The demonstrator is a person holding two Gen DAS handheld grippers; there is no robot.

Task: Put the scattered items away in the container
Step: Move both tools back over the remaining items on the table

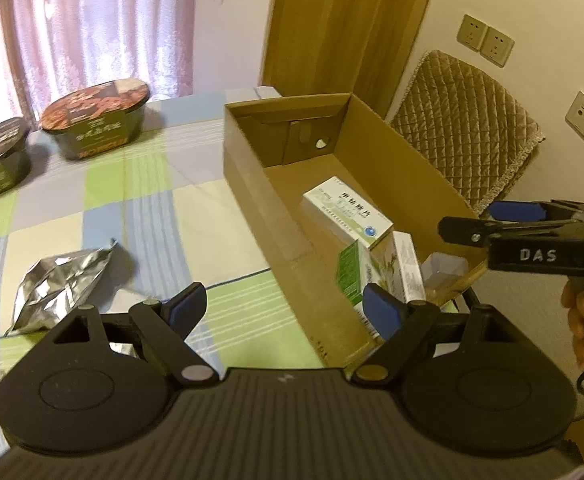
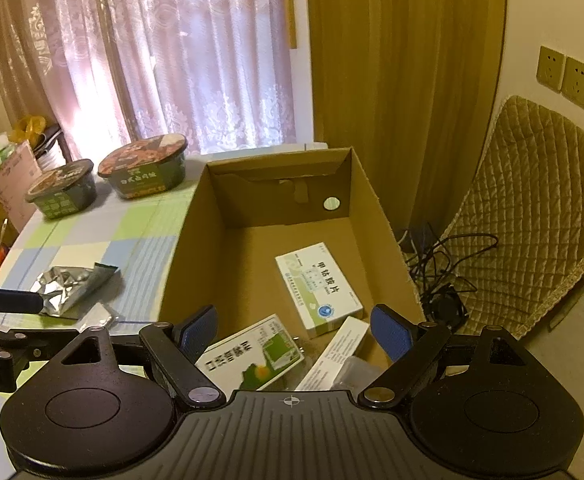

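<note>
Foil pouch (image 1: 57, 286) looks light and crinkly; I'd pinch its flat edge, both claws (image 1: 283, 308) (image 2: 294, 330) wide and empty.

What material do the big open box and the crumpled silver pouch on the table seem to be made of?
Box: plain brown cardboard, matte, with folded flaps and cut edges. Silver pouch: likely metallised foil or foil-laminated plastic, shiny, with sharp creases that catch the light.
</note>
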